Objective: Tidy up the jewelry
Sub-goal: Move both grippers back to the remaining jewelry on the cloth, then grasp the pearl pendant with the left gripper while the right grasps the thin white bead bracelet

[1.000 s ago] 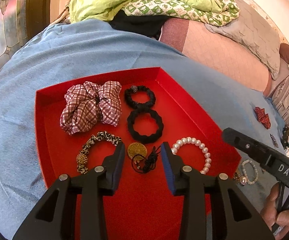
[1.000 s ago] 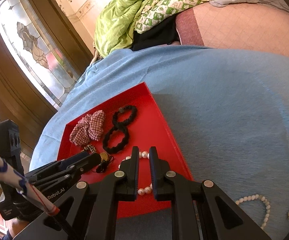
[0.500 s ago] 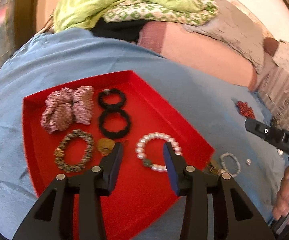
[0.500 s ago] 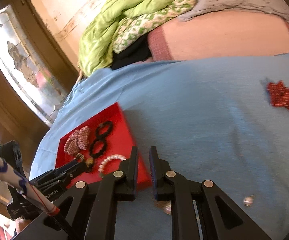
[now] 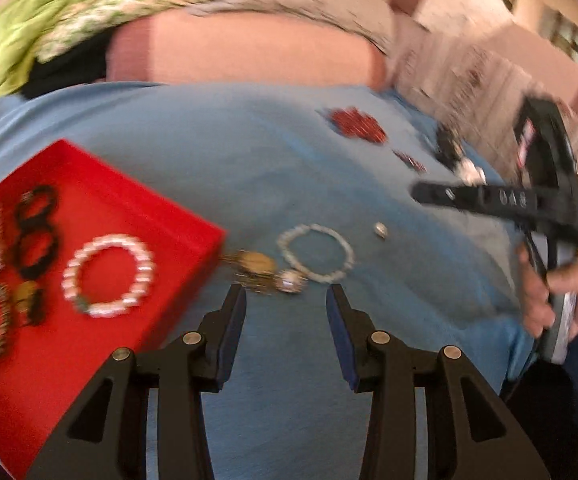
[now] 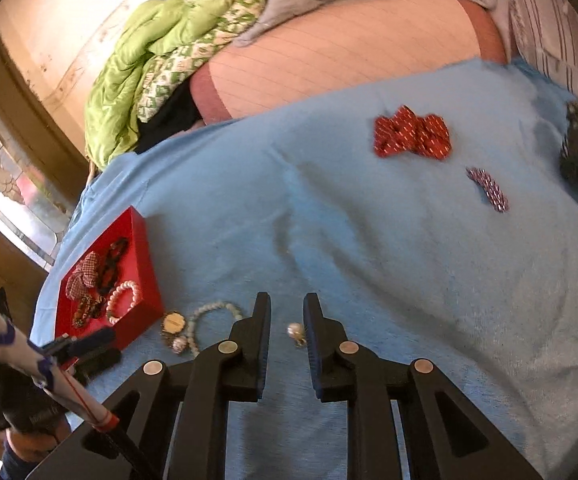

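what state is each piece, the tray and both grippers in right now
red tray: open, holding bracelets and hair ties
large white pearl bracelet: in tray
small pale bead bracelet: on blue cloth, outside tray
red patterned bow: on cloth, untouched
left gripper: open, empty
right gripper: open, jaws just widening, empty

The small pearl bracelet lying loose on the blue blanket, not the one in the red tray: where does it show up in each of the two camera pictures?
Left wrist view: the pearl bracelet lies just past the fingertips, centre frame, right of the red tray.
Right wrist view: the same bracelet sits low and left of centre, between the tray and the left finger.
Shared landmark: the tray's near corner, with a gold pendant between it and the bracelet.
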`<state>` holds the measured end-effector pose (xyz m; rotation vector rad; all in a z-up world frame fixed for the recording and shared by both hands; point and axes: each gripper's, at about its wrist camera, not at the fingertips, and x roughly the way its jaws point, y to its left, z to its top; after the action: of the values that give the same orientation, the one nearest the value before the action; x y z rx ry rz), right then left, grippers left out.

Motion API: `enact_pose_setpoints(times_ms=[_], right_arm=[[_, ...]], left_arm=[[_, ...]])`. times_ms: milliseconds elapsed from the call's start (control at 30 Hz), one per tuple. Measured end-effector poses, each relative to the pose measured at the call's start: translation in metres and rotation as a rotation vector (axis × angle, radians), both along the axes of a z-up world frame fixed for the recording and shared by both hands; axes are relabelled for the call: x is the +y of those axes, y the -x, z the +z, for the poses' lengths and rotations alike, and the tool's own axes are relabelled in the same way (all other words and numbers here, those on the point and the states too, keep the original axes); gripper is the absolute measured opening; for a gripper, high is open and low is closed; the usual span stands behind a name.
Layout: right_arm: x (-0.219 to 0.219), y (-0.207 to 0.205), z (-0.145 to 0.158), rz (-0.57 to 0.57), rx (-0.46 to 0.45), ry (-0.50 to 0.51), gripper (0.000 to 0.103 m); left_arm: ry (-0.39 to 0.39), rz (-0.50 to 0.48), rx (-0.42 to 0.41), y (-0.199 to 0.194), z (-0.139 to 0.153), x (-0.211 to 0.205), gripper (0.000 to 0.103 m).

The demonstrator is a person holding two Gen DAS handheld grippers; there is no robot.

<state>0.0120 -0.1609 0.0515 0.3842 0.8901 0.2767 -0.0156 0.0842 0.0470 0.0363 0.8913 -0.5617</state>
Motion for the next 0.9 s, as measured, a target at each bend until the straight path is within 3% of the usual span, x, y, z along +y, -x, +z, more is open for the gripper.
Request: enact_pose_setpoints(times_ms=[233,500,567,600,633,733,900], right_arm=[[0.012,-0.006,-0.006,0.062,0.017,-0.019,0.018],[0.005,-0.005,-0.013,0.08,0.035,-0.025,0.018],[0.005,-0.006,-0.017,0.08,0.049,-0.027,0.018],[0.005,-0.007,-0.018,0.081,0.052,-0.028,0.018],[0.006,-0.008,-0.018,0.083,0.053,-0.03,0.018],[0.014,-0.01,-0.018,0.1,0.052,-0.032,0.018],[0.045,-0.016,-0.02,0.171,0.057,-0.014,0.018]], left_arm=[[-0.027,0.013,0.071,-0.025,-0.026,-0.031,0.04],[-0.083,0.048,0.027,-0.039,-0.031,-0.05,0.04],[-0.091,0.046,0.018,-0.038,-0.029,-0.05,0.034],[-0.094,0.038,0.015,-0.038,-0.029,-0.05,0.023],[-0.089,0.032,0.015,-0.037,-0.028,-0.049,0.019],[-0.091,0.02,-0.001,-0.032,-0.025,-0.044,0.019],[-0.009,0.014,-0.03,-0.024,-0.01,-0.029,0.019]])
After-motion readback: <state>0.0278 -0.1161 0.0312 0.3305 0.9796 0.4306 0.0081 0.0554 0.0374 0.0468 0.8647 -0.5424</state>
